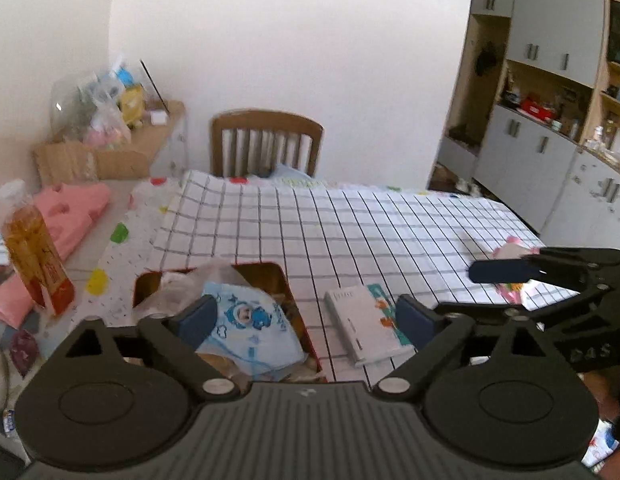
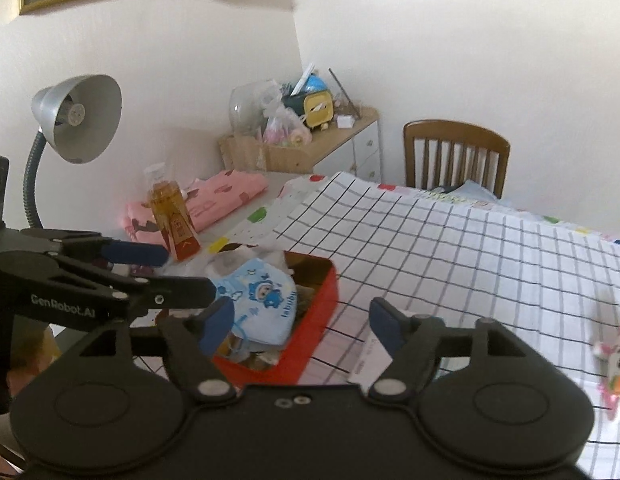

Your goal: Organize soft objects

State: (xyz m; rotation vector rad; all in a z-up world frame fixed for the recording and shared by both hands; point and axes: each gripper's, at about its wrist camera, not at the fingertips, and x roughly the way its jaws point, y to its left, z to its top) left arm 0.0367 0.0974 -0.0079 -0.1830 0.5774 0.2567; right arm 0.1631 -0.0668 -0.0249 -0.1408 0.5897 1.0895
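A white cloth [image 1: 350,224] gridded in thin black lines covers the table, over a white under-cloth [image 1: 121,240] scattered with red, green and yellow spots along the left edge. Near the front edge, a red tin [image 2: 314,320] holds a pale blue pack [image 1: 249,320] printed with a darker blue cartoon figure. Beside it lies a white booklet [image 1: 364,326] with teal and orange marks. A pink fabric [image 2: 213,200] with dark motifs sits at the left edge, by an amber bottle [image 2: 171,212] with a red-and-gold label. Both grippers, left [image 1: 305,320] and right [image 2: 301,326], are black with blue pads [image 1: 195,318]. The lamp [image 2: 77,118] is silver-grey; the chair [image 1: 265,140] brown.
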